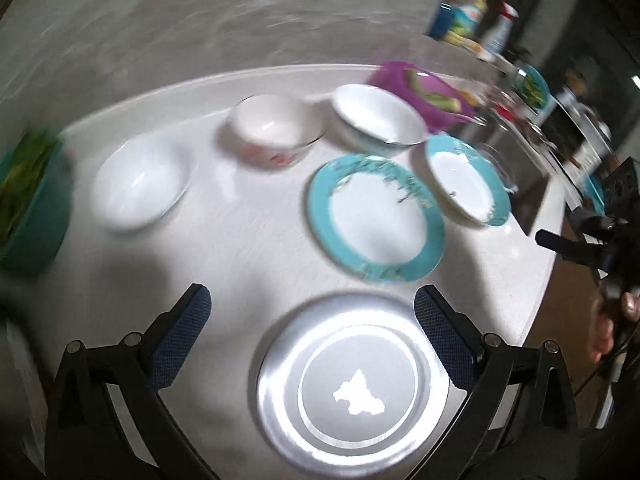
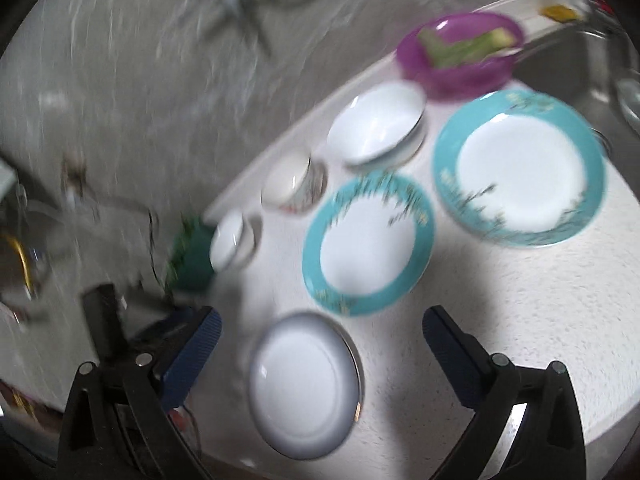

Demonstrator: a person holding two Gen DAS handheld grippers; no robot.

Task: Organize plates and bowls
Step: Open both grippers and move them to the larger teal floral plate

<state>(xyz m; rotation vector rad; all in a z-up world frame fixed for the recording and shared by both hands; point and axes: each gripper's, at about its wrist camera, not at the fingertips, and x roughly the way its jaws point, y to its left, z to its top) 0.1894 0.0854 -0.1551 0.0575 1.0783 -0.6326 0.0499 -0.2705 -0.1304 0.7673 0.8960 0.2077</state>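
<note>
Both views look down on a pale speckled counter [image 2: 500, 320] on which the dishes lie spread out singly, none stacked.

The left gripper [image 1: 312, 320] hangs above the counter with its fingers spread wide and nothing between the pads. Under it, toward its right finger, lies a plain white plate [image 1: 352, 392], glaring under the light. The right gripper [image 2: 320, 336] is likewise splayed and empty above that same plate [image 2: 306, 386].

Farther out lie two teal-rimmed plates, one nearer [image 1: 376, 218] and one just beside the sink [image 1: 466, 180]; in the right view they appear at centre [image 2: 368, 244] and upper right [image 2: 520, 168]. Behind them stand three white bowls: a wide one [image 1: 378, 120], a smaller one with red markings [image 1: 276, 130], and one apart to the left [image 1: 138, 188]. A purple dish [image 2: 460, 50] holding green scraps sits at the back edge.

Handling, as a judgement: the plates and bowls look like glazed ceramic, so rigid, fairly heavy, smooth and breakable. A plate lying flat offers only its raised rim, so one finger must slip under the edge and pinch across it. A bowl is best taken over its wall, one pad inside and one outside. Setting dishes down gently should avoid chipping.
</note>
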